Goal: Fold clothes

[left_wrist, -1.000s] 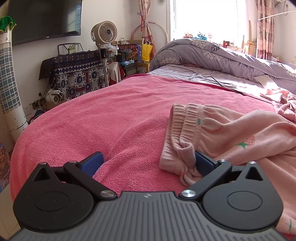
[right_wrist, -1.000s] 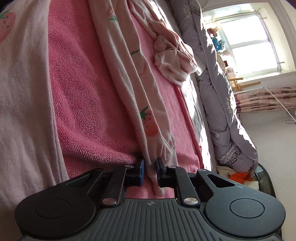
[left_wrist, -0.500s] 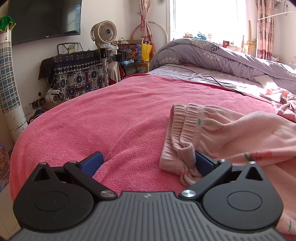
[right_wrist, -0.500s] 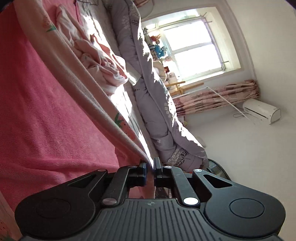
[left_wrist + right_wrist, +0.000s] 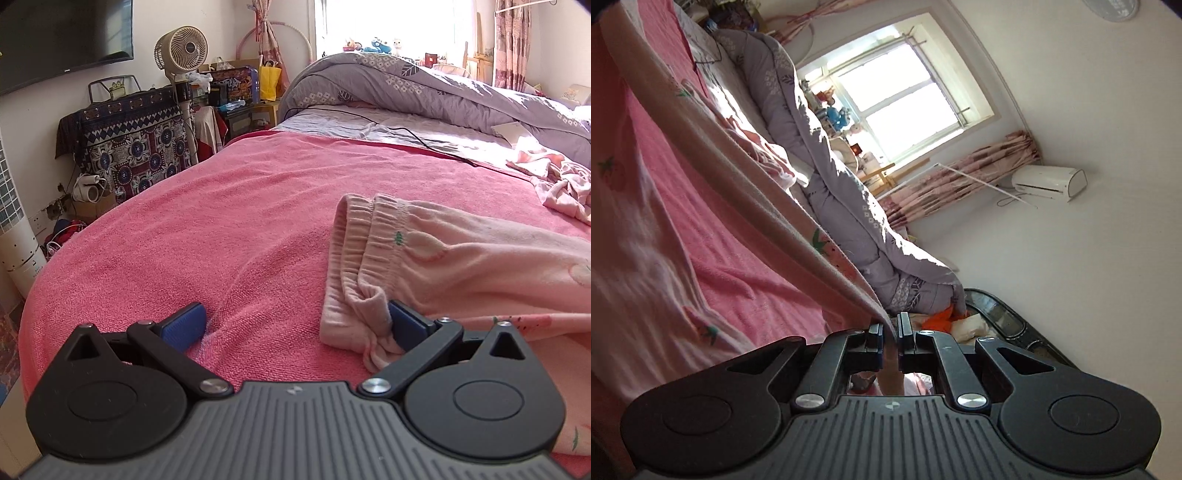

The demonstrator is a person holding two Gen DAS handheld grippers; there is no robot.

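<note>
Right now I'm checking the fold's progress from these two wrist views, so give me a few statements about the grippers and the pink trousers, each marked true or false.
1. The right gripper is shut on a trouser leg. True.
2. The left gripper is clamped on the waistband. False: its jaws stand wide open, and only one finger touches the waistband's near corner.
3. The leg held by the right gripper is lifted off the pink towel. True: it runs taut above the towel.
4. The trousers are plain, with no print. False: they carry strawberries.
5. The waistband lies on the grey duvet. False: it lies on the pink towel.
</note>
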